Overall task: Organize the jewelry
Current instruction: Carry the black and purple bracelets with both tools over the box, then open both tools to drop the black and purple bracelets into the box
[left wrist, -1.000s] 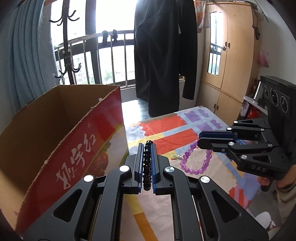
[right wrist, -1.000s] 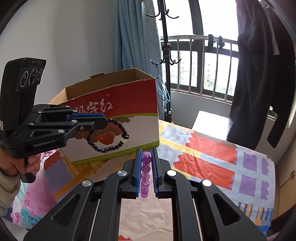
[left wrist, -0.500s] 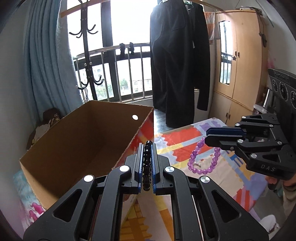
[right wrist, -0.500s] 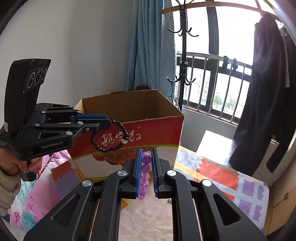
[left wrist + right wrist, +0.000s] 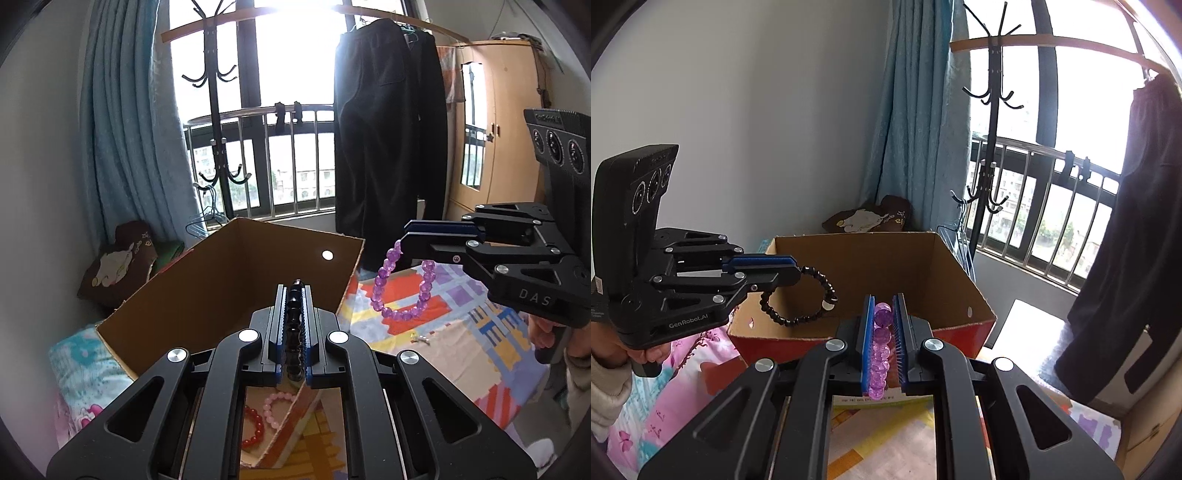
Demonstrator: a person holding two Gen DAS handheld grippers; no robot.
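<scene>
Cardboard box (image 5: 229,280): open-topped, brown inside, red printed outside, centre left of your left wrist view and centre of your right wrist view (image 5: 886,266). It stands on a bed with a patterned sheet (image 5: 443,332). Through the gap below your left claw, at lower centre, you see a red bead bracelet (image 5: 255,428) and a pink bead bracelet (image 5: 280,402) lying on the box floor, close together. The rest of the floor is hidden behind the claw and the near wall.

Left claw (image 5: 294,295): pressed together on a black bead bracelet (image 5: 294,325), a row of beads pinched along the blue pads. In the right wrist view (image 5: 794,269) the loop of that black bracelet (image 5: 801,295) hangs free below the tips, in front of the box's left wall, one pale bead on it.

Right claw (image 5: 884,306): clamped on a purple bead bracelet (image 5: 880,350), beads lined up between the pads. At right of the left wrist view (image 5: 410,236) the purple loop (image 5: 402,288) dangles under the tips, over the sheet and right of the box.

Small pale item (image 5: 419,338) on the sheet, centre right: too small to identify.

Your hands are cut off at the frame edges; only fingers (image 5: 646,356) and a pale sleeve show.
</scene>
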